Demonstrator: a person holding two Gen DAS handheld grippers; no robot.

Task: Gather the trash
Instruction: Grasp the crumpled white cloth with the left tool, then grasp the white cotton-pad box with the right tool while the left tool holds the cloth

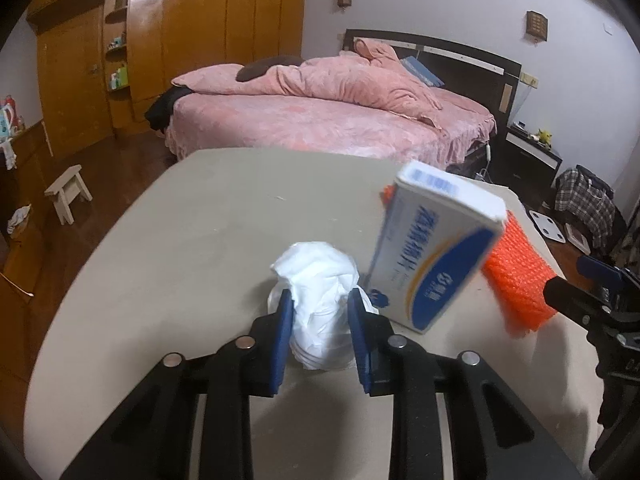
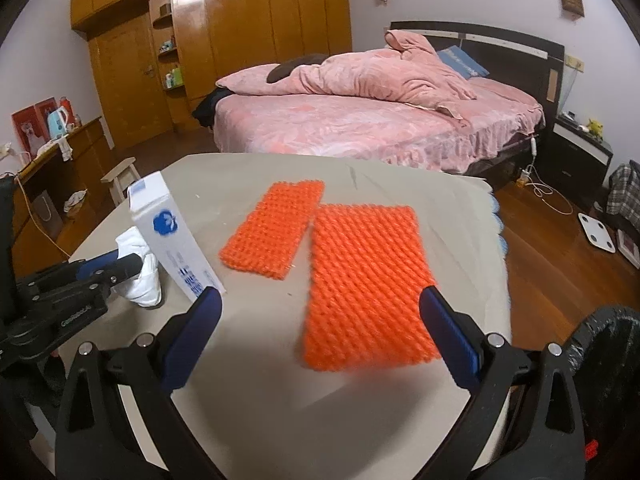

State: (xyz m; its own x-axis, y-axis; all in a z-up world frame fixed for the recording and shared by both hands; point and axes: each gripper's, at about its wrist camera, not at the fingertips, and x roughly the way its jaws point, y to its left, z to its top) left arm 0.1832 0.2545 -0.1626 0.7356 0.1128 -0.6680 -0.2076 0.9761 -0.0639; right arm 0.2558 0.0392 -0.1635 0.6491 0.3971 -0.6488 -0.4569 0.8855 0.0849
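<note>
jaws of the left gripper (image 1: 320,312) are pinched on a white tissue ball (image 1: 320,292), one blue pad on each side of it, pads pressing into the paper. this gripper tips down toward the grey table (image 1: 192,232). the tissue ball sits on the table, at about 6 o'clock in the left wrist view, close to the camera. just beside it, at about 3 o'clock from it, a white and blue box (image 1: 436,248) stands tilted on its end. whether the box touches the tissue is hard to tell.

the right gripper (image 2: 320,312) also tips down over the table. its jaws are spread wide apart and pinch nothing. between its blue pads lies the near end of a big orange net mat (image 2: 364,284), flat on the table. a smaller orange net mat (image 2: 276,228) lies at about 11 o'clock from the big one, their edges very close.

at 4 o'clock in the right wrist view the rim of a black trash bin (image 2: 612,344) shows, beside the table. far behind is a pink bed (image 2: 360,120).
</note>
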